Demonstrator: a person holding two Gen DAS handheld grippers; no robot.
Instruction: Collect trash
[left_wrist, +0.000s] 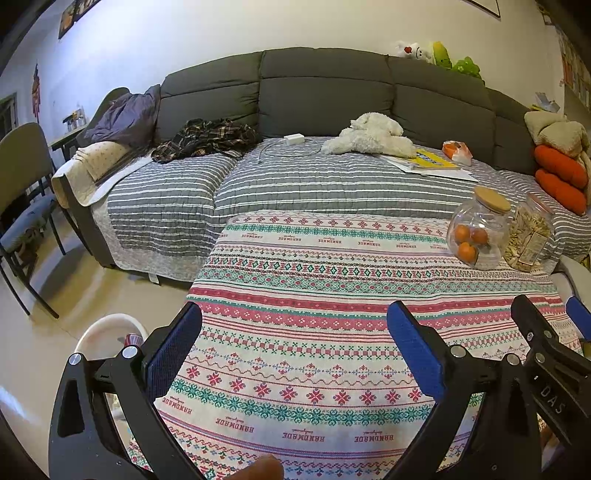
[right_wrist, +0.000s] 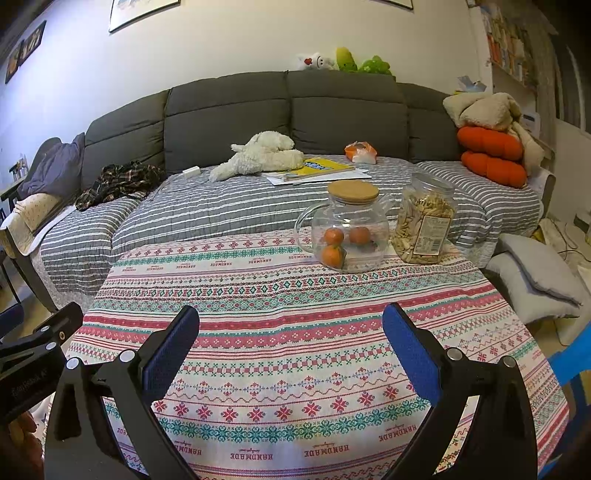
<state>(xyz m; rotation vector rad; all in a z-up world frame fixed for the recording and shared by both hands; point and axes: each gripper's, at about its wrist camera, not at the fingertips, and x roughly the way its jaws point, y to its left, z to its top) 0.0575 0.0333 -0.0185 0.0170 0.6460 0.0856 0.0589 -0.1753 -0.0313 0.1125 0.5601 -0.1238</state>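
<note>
At the far left, on the floor below the near left corner of the table, a white trash bin (left_wrist: 110, 332) shows behind the left gripper's frame, with some red-printed waste inside it. The left gripper (left_wrist: 293, 354) is held level and low over the near edge of the patterned tablecloth (left_wrist: 295, 295), pointing toward the sofa, its blue-padded fingers (left_wrist: 413, 350) spread wide with nothing between them; a fingertip of the person shows at the bottom edge of that view. Just to its right, the right gripper (right_wrist: 291, 350) hovers in the same forward-pointing pose over the cloth, also wide open and empty. Toward the far right corner of the table stand a glass jug with a cork lid (right_wrist: 349, 229) holding three oranges, and touching or just beside it on the right, a clear jar of snacks (right_wrist: 424, 221). Beyond, on the grey striped sofa cover (right_wrist: 240, 210), an orange-and-white crumpled wrapper (right_wrist: 360, 152) lies near the backrest, right of a white plush toy (right_wrist: 262, 153) and a yellow booklet (right_wrist: 321, 166).
</note>
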